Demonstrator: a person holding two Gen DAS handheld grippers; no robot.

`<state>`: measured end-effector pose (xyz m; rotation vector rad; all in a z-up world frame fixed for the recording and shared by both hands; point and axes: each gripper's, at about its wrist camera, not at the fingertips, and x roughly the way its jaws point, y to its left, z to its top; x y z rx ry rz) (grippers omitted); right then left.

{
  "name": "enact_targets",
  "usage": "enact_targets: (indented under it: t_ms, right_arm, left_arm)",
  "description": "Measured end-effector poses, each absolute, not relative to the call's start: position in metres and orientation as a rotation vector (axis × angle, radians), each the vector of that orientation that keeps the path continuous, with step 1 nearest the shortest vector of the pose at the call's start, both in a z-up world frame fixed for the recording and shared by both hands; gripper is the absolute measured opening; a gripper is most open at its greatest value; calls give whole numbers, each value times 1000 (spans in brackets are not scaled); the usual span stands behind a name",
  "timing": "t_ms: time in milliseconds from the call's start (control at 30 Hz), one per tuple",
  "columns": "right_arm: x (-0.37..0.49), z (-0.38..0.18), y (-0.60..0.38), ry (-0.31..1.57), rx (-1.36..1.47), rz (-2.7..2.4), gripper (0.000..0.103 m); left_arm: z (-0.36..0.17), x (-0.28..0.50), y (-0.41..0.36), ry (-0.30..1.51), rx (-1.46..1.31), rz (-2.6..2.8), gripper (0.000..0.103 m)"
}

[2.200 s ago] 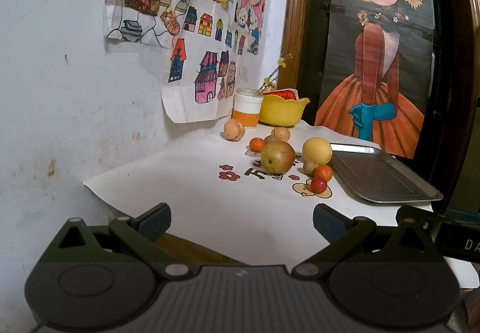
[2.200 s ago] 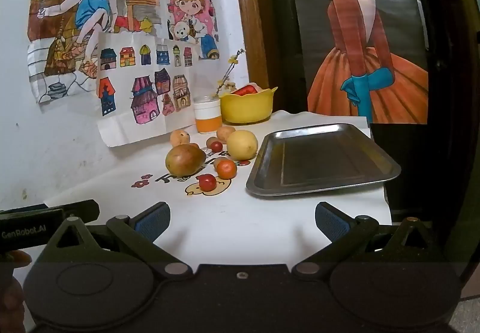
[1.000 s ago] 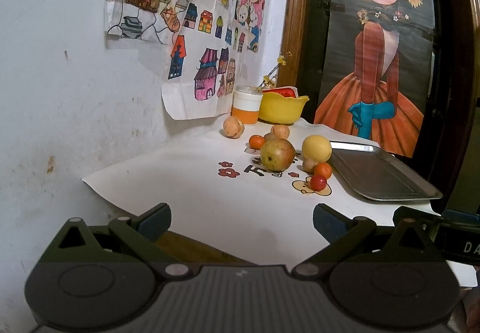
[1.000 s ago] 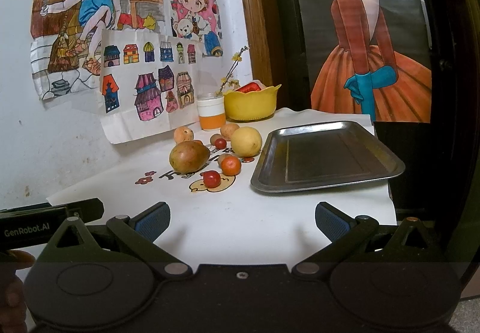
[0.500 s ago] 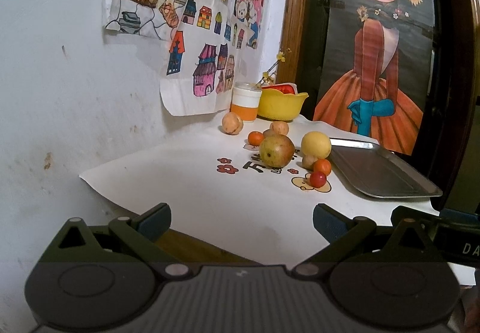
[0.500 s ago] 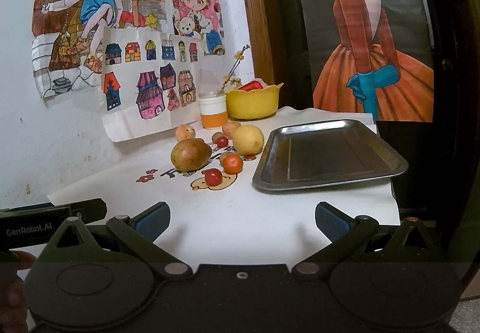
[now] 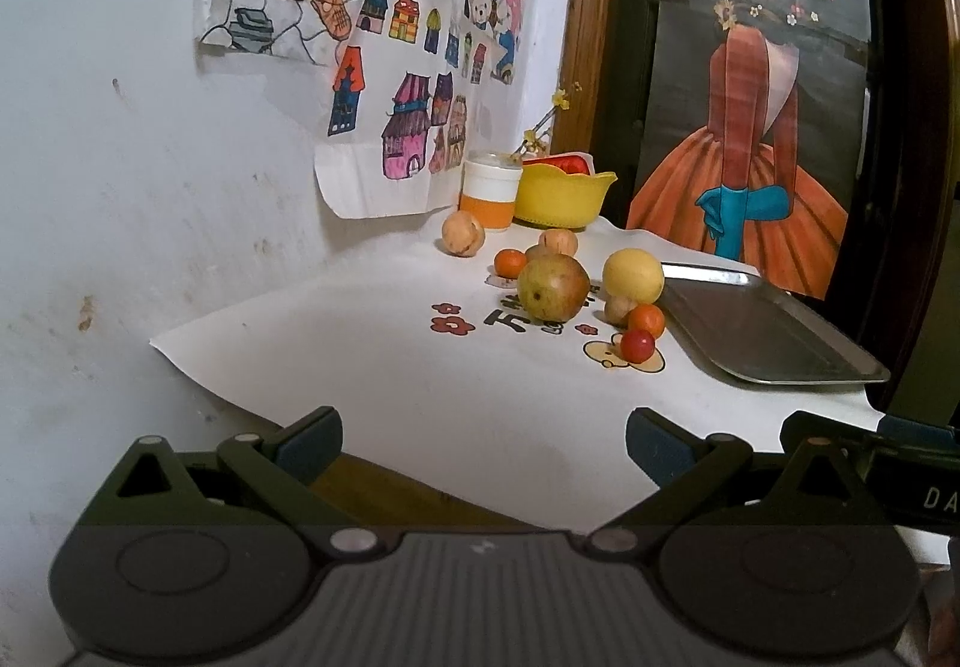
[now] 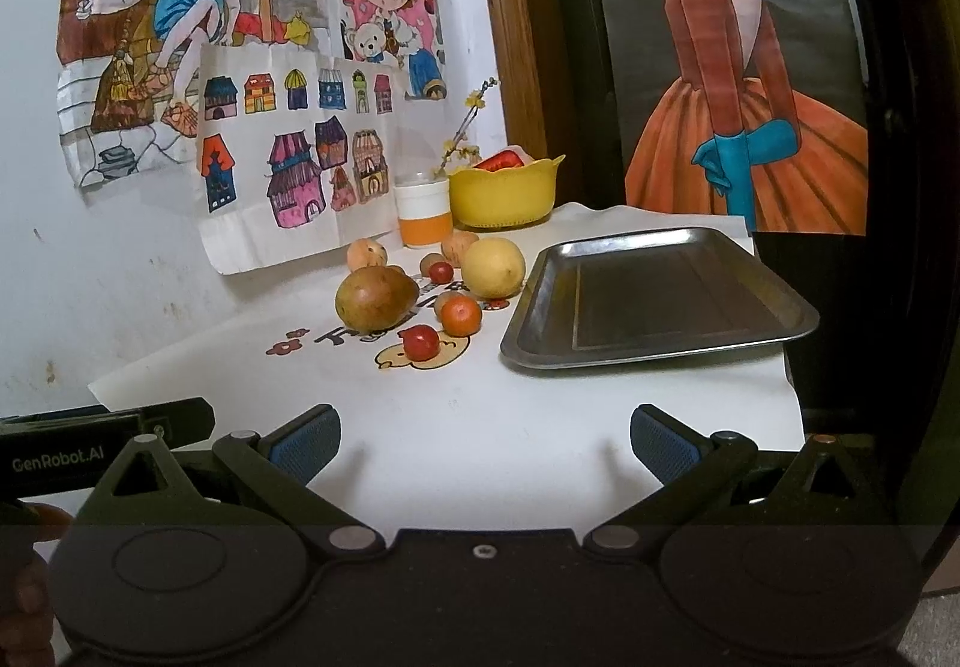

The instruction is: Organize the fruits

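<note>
Both hand-held grippers, left [image 7: 483, 442] and right [image 8: 485, 442], spread apart, empty, fruits [image 8: 377, 298] well ahead beside tray [image 8: 660, 349]

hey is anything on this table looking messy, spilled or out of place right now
Nothing is spilled or damaged. The one untidy thing: the fruits, such as the pear, lemon and small red fruit, lie loose on the white paper, while the metal tray beside them holds nothing.

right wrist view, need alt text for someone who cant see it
An open two-finger gripper points across a white paper-covered table at loose fruit: a brownish pear, a round yellow fruit and small red and orange ones. An empty steel tray lies to their right, a yellow bowl behind.
</note>
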<state>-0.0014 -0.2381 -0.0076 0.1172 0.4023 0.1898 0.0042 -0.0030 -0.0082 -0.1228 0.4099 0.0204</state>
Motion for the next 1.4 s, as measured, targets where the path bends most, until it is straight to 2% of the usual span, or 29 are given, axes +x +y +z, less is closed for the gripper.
enact_targets:
  t_ms: [367, 633, 1400]
  right_arm:
    - [20, 18, -235, 410, 13, 249, 103]
    - [62, 26, -226, 515, -73, 257, 103]
    - [139, 11, -194, 591, -148, 330, 102]
  left_arm:
    - [16, 38, 3, 429, -103, -3, 103]
    - [31, 85, 13, 483, -155, -61, 103]
    - [19, 191, 7, 593, -143, -156, 103]
